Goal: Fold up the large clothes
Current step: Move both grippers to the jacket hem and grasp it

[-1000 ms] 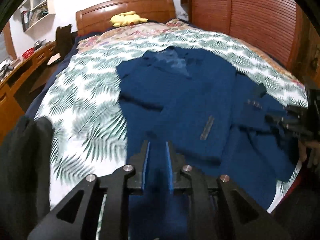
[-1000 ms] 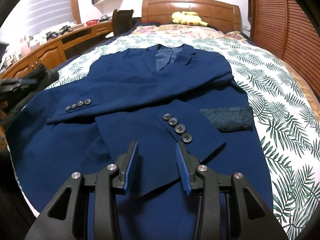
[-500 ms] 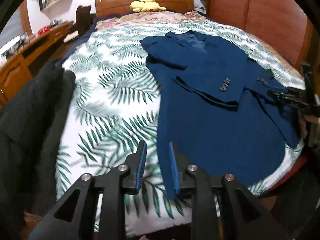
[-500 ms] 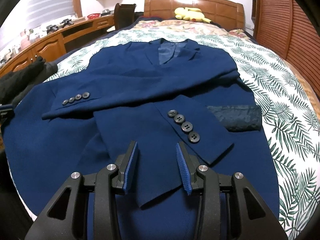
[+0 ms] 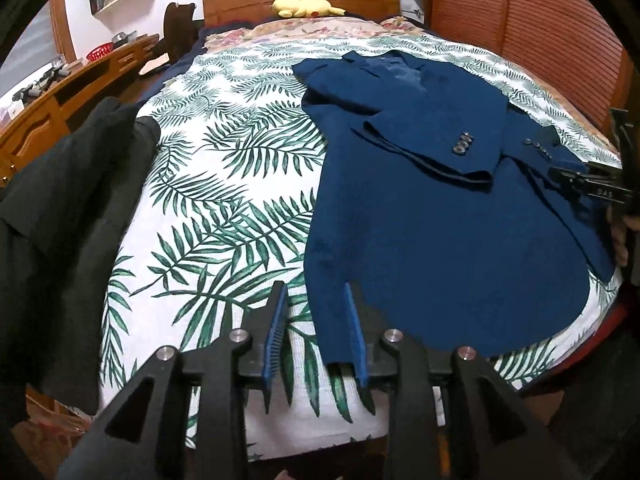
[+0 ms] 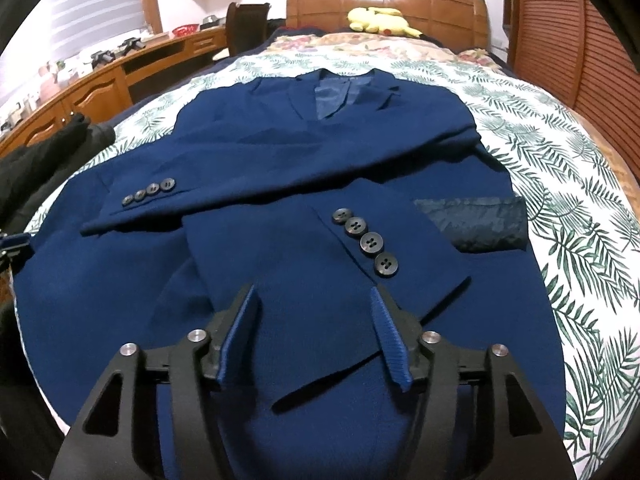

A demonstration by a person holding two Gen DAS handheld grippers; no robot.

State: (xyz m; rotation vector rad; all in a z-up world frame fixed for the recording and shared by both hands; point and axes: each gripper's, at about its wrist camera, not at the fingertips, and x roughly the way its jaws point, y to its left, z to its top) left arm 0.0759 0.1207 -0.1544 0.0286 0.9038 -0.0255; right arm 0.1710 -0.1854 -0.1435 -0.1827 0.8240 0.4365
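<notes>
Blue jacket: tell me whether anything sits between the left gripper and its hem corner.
Nothing visible does. The left gripper is open just above the bedspread, with the blue jacket hem corner right by its right-hand finger. The black garment lies off to the left, clear of that path.

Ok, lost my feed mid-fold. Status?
Both tools open, holding nothing: left tool, right tool. Blue jacket flat on bed, sleeves crossed over front. Black garment at bed's left edge, clear of jacket.

A navy jacket lies flat on the leaf-print bed.
</notes>
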